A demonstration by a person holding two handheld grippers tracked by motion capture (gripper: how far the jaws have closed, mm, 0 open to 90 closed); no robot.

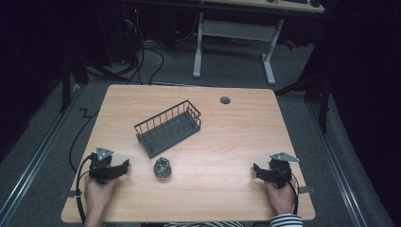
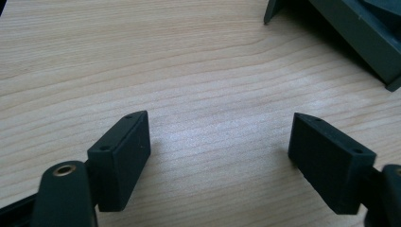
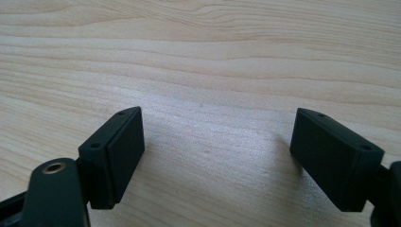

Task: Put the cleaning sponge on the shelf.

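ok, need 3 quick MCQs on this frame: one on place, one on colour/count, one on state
1. Where does the steel-wool ball lie?
A. inside the basket
B. on the table just in front of the basket
C. between the right gripper's jaws

2. What colour is the wire basket?
A. dark grey
B. white
C. red

3. How do the left gripper jaws stand?
A. shut on the ball
B. shut, empty
C. open, empty

Key: 1 B, the high view shows it on bare wood near the basket's front edge. 2 A, its wires and floor are dark grey. 3 C, only tabletop shows between the jaws.
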